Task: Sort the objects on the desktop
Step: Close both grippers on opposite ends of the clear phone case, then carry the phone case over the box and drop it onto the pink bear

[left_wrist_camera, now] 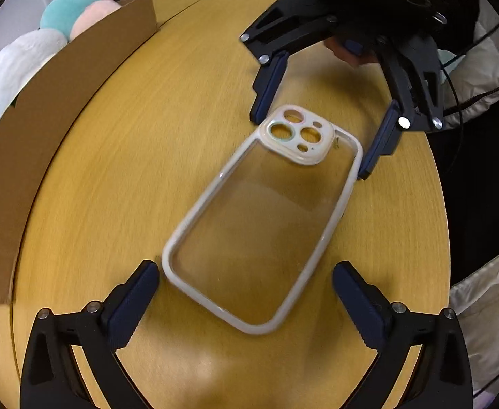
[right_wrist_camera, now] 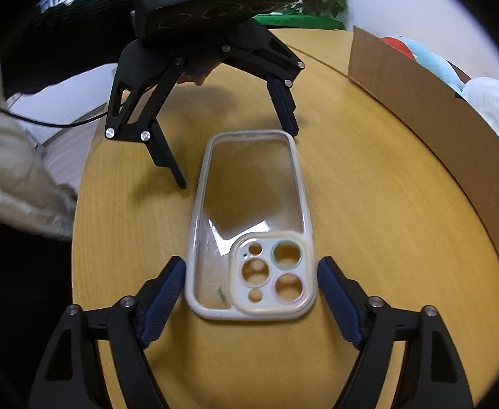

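A clear phone case (left_wrist_camera: 263, 225) with a white rim lies flat on the wooden table (left_wrist_camera: 140, 143). My left gripper (left_wrist_camera: 246, 289) stands open, and the case's plain end lies between its blue pads (left_wrist_camera: 137, 300) without being pressed. From the far side my right gripper (left_wrist_camera: 309, 146) straddles the end with the camera cut-outs. In the right wrist view the case (right_wrist_camera: 249, 187) has its camera end between my right gripper (right_wrist_camera: 251, 266), whose jaws stand open with the pads just clear of the rim. Opposite, my left gripper (right_wrist_camera: 237, 159) straddles the far end.
A brown cardboard box (left_wrist_camera: 62, 109) (right_wrist_camera: 437, 119) holding plush toys (left_wrist_camera: 21, 64) (right_wrist_camera: 488, 102) borders one side of the table. The table's edge runs close by on the opposite side, beside a person's pale padded jacket (right_wrist_camera: 11, 177). A cable (right_wrist_camera: 55, 123) trails there.
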